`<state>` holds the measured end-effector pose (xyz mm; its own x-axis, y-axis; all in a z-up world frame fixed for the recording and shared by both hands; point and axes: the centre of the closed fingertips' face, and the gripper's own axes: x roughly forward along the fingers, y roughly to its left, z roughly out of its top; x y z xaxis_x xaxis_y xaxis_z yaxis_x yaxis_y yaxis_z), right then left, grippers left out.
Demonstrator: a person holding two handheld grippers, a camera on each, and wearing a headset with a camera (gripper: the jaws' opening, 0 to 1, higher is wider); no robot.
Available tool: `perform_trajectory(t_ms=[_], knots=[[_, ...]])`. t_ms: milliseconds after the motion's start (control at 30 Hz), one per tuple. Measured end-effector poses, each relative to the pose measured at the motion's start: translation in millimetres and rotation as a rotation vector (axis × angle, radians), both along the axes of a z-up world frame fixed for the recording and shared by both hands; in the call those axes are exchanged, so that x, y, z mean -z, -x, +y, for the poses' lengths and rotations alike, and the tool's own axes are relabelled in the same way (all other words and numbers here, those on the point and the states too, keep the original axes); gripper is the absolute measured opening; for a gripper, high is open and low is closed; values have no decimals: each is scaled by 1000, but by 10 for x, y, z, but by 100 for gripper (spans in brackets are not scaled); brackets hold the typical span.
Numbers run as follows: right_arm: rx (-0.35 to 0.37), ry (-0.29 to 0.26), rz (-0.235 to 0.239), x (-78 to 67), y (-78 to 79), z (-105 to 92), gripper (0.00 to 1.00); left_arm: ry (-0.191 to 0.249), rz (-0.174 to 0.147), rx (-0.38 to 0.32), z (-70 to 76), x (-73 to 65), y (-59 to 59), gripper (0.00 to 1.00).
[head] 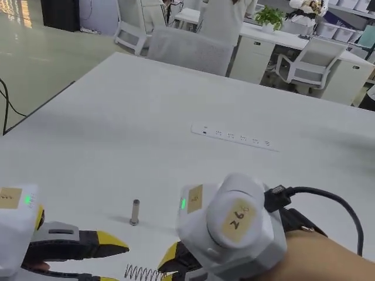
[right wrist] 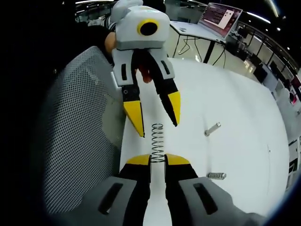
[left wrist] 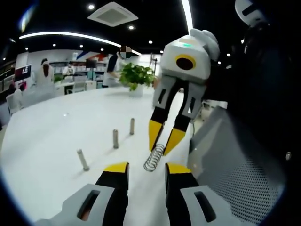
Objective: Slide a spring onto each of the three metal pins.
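Your right gripper [right wrist: 157, 162] pinches a thin silver coiled-wire spring [right wrist: 157, 139], straight and unbent. Your left gripper [left wrist: 146, 168] has its jaws apart.

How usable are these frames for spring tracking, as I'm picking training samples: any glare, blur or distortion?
Head view: even light, sharp; soft shadow by the metal pin; the spring sits at the bottom edge. Left gripper view: fisheye bowing, ceiling lights flare. Right gripper view: spring crisp, mesh chair back curved.

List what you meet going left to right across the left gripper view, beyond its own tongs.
In order: nearest pin → middle pin → farthest pin → spring, pinched by the right tongs → grey mesh chair back.
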<state>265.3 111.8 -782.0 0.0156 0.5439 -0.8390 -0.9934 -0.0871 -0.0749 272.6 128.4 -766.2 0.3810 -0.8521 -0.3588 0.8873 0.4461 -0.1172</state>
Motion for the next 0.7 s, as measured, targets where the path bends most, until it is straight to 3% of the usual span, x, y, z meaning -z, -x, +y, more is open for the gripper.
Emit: perform_trajectory(t_ms=[400, 700], knots=[[-75, 13, -36, 2, 36, 48, 7, -2, -8, 59, -77, 3, 86, 8], [-99, 17, -48, 4, 51, 41, 8, -8, -17, 78, -82, 19, 118, 3]])
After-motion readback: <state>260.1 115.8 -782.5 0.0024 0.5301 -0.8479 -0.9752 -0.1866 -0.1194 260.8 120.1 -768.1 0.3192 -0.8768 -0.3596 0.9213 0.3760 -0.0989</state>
